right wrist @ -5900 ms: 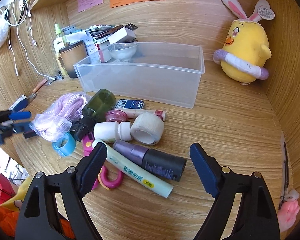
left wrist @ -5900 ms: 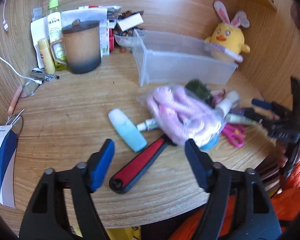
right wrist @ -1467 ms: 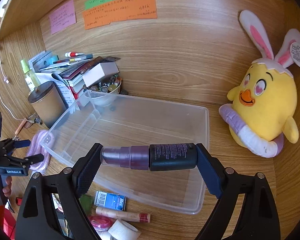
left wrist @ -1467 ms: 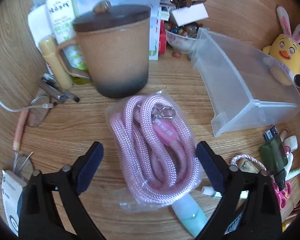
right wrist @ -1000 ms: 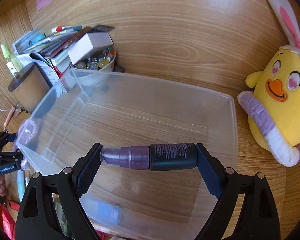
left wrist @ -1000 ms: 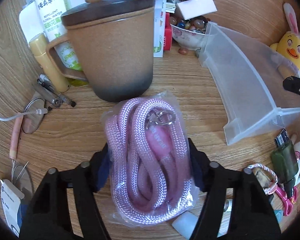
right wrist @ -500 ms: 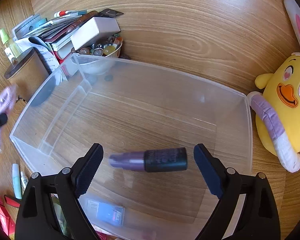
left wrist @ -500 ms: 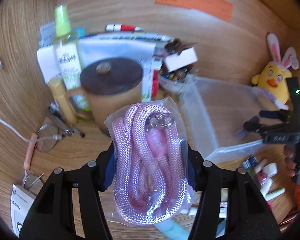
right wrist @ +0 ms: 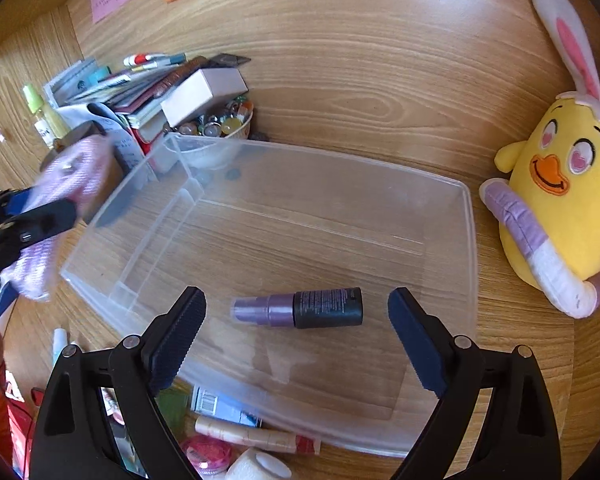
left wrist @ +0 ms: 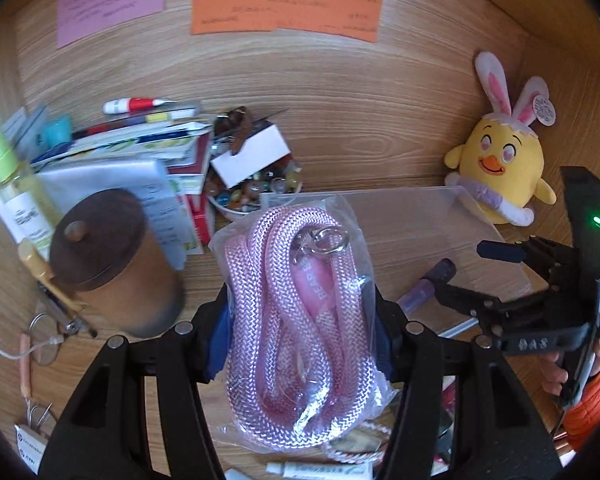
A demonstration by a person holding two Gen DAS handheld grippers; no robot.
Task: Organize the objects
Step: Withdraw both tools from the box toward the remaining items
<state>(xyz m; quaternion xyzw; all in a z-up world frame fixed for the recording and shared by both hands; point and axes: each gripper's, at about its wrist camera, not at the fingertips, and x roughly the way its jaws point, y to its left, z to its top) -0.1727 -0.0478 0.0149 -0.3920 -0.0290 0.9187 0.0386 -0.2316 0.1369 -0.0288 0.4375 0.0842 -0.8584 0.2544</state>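
Left gripper (left wrist: 300,336) clamps the pink rope (left wrist: 296,320), a coiled braid sealed in a clear bag with a metal clasp on top, held off the counter (left wrist: 380,112). Right gripper (right wrist: 296,320) jaws wide, nothing between them (hovering over the clear bin (right wrist: 470,240)). Purple-and-black bottle (right wrist: 300,308) lies on its side inside, near the bin's front wall.

**Left gripper clamped and raised, right gripper wide apart**

The left gripper (left wrist: 300,332) points down at a slant, its jaws pressed in from both sides on a bagged pink rope (left wrist: 296,320) held clear of the desk. The right gripper (right wrist: 296,332) tilts steeply downward with its jaws spread wide and nothing touching its pads. At the right edge of the left wrist view, a hand (left wrist: 560,368) in an orange sleeve grips the right gripper's handle.
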